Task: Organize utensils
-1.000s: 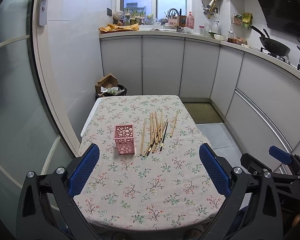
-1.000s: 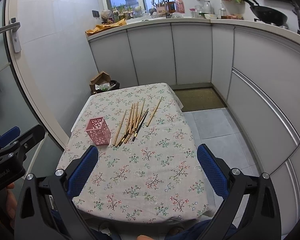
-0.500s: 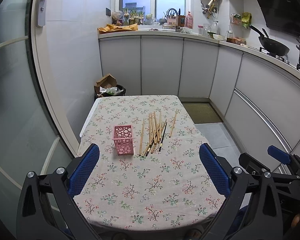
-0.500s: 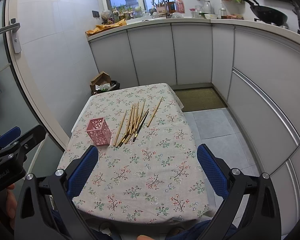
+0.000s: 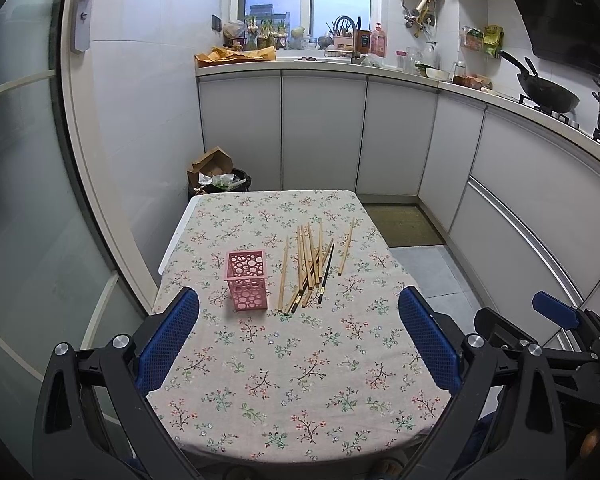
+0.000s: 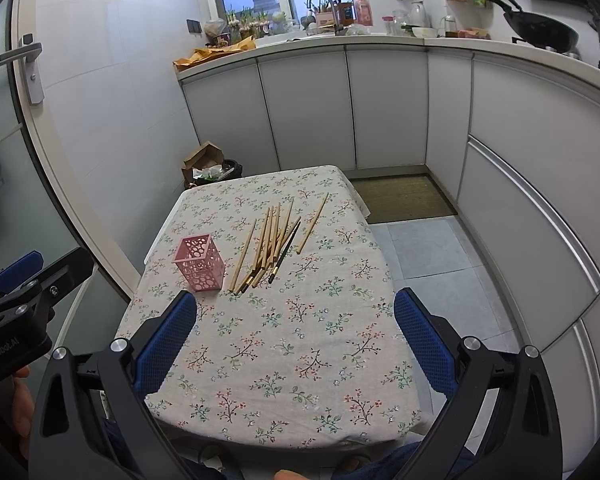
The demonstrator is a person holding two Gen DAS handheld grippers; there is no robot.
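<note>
A pink perforated holder [image 5: 246, 280] stands upright on the floral tablecloth [image 5: 292, 364], left of centre; it also shows in the right wrist view [image 6: 199, 262]. Several wooden chopsticks [image 5: 306, 264] and one dark one [image 5: 326, 268] lie loose just right of it, also in the right wrist view [image 6: 270, 242]. My left gripper [image 5: 298, 340] is open and empty, above the near end of the table. My right gripper [image 6: 296, 344] is open and empty, also at the near end, well short of the chopsticks.
The table [image 6: 376, 364] drops off to tiled floor [image 6: 428, 248] on the right. A glass door [image 5: 28, 208] is close on the left. A bin with cardboard [image 5: 218, 176] stands behind the table. White cabinets [image 5: 320, 132] line the back and right.
Both views have shifted only slightly; the left gripper has drifted a little back and up. The holder and chopsticks have not moved.
</note>
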